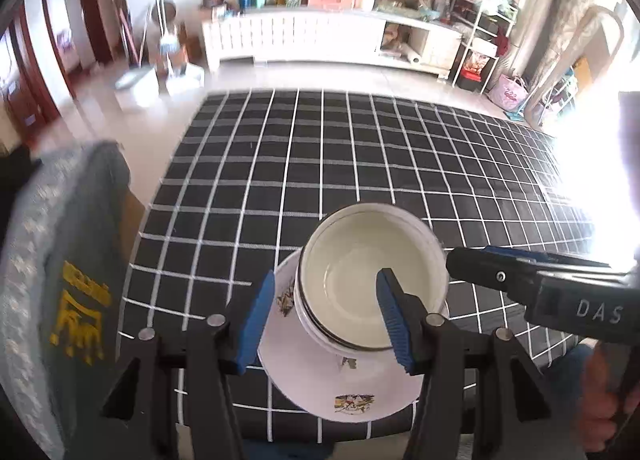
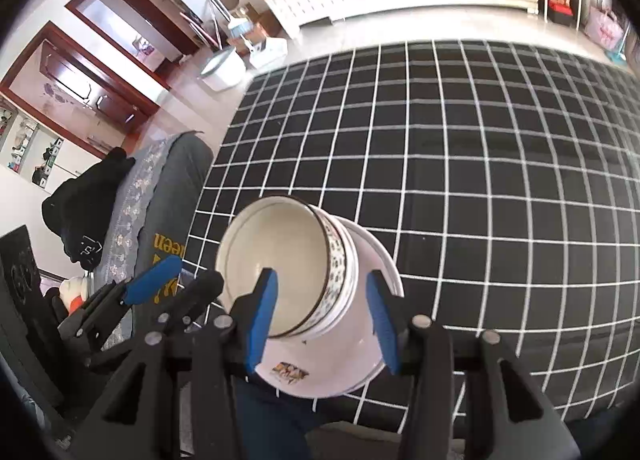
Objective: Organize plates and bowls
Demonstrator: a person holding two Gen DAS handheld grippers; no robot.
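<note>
- checkered tablecloth (image 1: 360, 164) spreads out ahead of both grippers
- white plate (image 1: 352, 392) sits right under the tips, near the cloth's front edge
- stacked bowls (image 1: 372, 280) rest on the plate, between the blue pads
- left gripper (image 1: 328, 320) and right gripper (image 2: 320, 320): both spread wide, straddling the bowls' rim, gripping nothing

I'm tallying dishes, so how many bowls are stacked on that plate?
2 at least: both bowls nest together on the plate near the table's front edge; rims suggest a third may hide between.
</note>
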